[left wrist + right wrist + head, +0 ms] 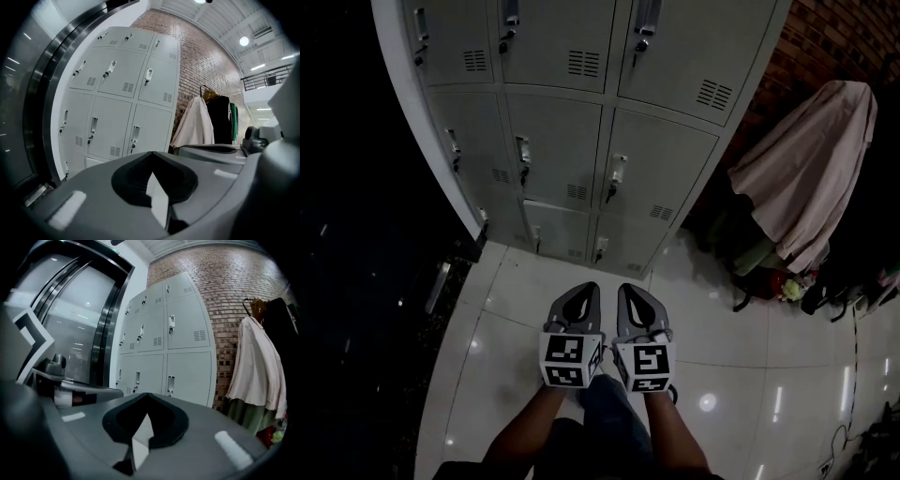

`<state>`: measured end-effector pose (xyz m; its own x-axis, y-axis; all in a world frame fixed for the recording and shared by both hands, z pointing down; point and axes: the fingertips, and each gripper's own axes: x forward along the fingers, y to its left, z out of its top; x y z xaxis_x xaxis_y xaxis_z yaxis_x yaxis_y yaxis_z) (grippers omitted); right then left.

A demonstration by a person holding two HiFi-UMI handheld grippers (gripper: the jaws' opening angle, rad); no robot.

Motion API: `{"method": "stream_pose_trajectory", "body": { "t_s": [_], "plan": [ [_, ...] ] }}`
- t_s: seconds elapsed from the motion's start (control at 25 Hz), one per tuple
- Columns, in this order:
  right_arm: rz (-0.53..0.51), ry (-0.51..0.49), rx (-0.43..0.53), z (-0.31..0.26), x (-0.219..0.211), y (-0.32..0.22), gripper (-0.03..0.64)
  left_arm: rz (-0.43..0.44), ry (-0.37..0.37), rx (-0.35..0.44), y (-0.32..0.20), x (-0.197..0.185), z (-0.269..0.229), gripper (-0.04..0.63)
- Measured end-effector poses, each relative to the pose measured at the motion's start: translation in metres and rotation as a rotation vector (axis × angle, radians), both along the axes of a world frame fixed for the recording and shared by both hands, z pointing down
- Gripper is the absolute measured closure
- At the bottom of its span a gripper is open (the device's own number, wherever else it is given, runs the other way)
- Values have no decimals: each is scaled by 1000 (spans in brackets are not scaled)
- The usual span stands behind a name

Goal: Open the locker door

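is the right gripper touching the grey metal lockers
Apart. The head view shows white floor tiles between the right gripper and the grey metal lockers.

The head view is dim and underexposed, its left side nearly black, with small light reflections glinting on glossy floor tiles (750,375). Both gripper views are brighter, lit by a ceiling lamp (243,41). Fisheye distortion bends the lockers (117,117), and the corners are vignetted.
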<state>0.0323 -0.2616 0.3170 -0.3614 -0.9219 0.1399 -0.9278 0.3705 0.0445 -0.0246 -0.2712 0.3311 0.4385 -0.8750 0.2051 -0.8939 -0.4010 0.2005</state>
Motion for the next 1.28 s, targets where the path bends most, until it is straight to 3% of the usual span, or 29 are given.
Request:
{"method": "stream_pose_trajectory", "body": {
  "t_s": [0.32,0.56,0.68,1.0,1.28],
  "plan": [
    [-14,-6,-1,119,7,-78,617,-14,-10,5,-72,-6,118,590],
    [-59,-15,16,202,2,-126,617,5,-39,61,-121,2,182,591],
    [-70,-46,14,237,0,-147,614,6,-21,54,-138,6,215,590],
    [-85,-81,20,306,0,-205,583,7,-28,74,-188,7,281,589],
    [-84,-82,7,361,-5,-239,531,5,15,33,-218,3,329,575]
  ]
}}
